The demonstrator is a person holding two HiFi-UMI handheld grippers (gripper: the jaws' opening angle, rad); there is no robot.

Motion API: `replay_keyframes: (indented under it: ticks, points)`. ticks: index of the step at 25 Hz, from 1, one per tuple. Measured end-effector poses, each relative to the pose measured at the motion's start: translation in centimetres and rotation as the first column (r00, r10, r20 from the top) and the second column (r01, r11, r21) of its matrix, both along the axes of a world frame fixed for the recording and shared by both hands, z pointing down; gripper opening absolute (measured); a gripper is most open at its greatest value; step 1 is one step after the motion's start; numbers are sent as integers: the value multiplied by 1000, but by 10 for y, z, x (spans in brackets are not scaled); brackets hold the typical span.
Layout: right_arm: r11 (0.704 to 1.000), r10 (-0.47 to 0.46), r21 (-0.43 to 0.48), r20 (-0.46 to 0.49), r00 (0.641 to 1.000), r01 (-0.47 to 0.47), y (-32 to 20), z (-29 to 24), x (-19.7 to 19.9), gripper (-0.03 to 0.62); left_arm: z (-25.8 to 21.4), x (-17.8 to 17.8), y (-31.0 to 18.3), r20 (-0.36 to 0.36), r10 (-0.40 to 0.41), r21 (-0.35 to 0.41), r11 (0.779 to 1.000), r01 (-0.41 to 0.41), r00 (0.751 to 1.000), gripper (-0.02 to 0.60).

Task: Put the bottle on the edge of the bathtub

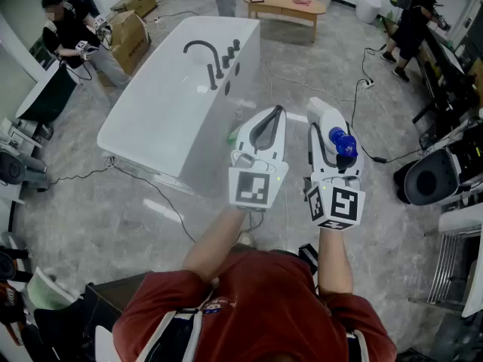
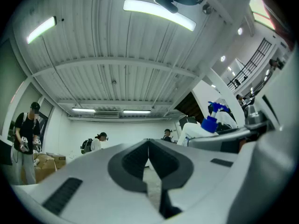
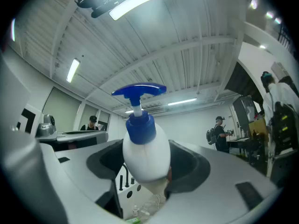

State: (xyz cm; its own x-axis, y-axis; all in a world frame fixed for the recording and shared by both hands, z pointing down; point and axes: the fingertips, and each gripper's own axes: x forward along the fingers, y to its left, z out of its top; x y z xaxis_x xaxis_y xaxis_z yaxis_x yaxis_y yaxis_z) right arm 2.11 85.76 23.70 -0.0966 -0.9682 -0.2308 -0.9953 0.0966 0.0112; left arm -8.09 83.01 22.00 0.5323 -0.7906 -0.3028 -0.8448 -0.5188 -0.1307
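Far left, a person in black (image 1: 64, 32) is standing beside cardboard boxes (image 1: 130, 38). The white bathtub (image 1: 143, 108) is sitting left of centre on the grey floor, with a black faucet (image 1: 202, 51) on its far rim. A wooden table (image 1: 285, 4) is standing beyond it.

The left gripper (image 1: 273, 119) is hovering at the tub's near right corner, tilted up toward the ceiling. Its jaws are pressed together with nothing between them; the left gripper view is showing the dark pads (image 2: 140, 160) meeting at the tips.

The right gripper (image 1: 330, 138) is just beside it, also angled up and pinching the bottle (image 3: 145, 153): a white body with a blue pump (image 1: 342, 141), pump end up, and the pads squeezing the body on both sides. The bottle is hanging in the air off the tub's right side, not touching the rim. In the right gripper view, the tub and faucet are showing below it through the jaw gap.

Far right, another person (image 1: 413, 17) is working at a bench.
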Motion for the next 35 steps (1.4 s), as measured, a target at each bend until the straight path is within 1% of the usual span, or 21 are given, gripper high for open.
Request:
replay_keyframes:
  ticks: [3,6,9,13,16,22,25,29,35]
  points:
    - [1000,-2,-5,-2,1000,2,3,2,-3,290,-5,-3,5,-13,10,7,1000,-10,1000,15]
    - [1000,5,-12,-2,1000,-5,1,4,-10,290,-5,-9,3,-18,20,-3,1000,-20,1000,15]
    - [1000,11,-19,-4,1000,-11,-6,6,-20,288,-1,-18,-4,-27,27,-17,999,-28,999,15]
    - [1000,18,-26,-2,1000,-18,-17,8,-33,290,5,-30,-16,-15,33,-26,999,-34,999,15]
    - [999,18,-28,7,1000,-18,-25,12,-44,288,10,-43,-24,-37,38,-48,998,-40,999,15]
    - [999,31,-36,15,999,-30,-41,17,-62,288,18,-68,-43,-48,45,-69,996,-49,998,15]
    - [998,35,-43,17,999,-34,-45,22,-60,288,23,-66,-50,-9,51,-57,997,-51,999,15]
    - [998,42,-46,26,999,-41,-55,26,-54,287,31,-59,-58,-23,70,-69,995,-71,997,15]
    - [998,39,-46,32,999,-38,-84,32,-38,285,39,-39,-87,-15,82,-78,993,-83,996,15]
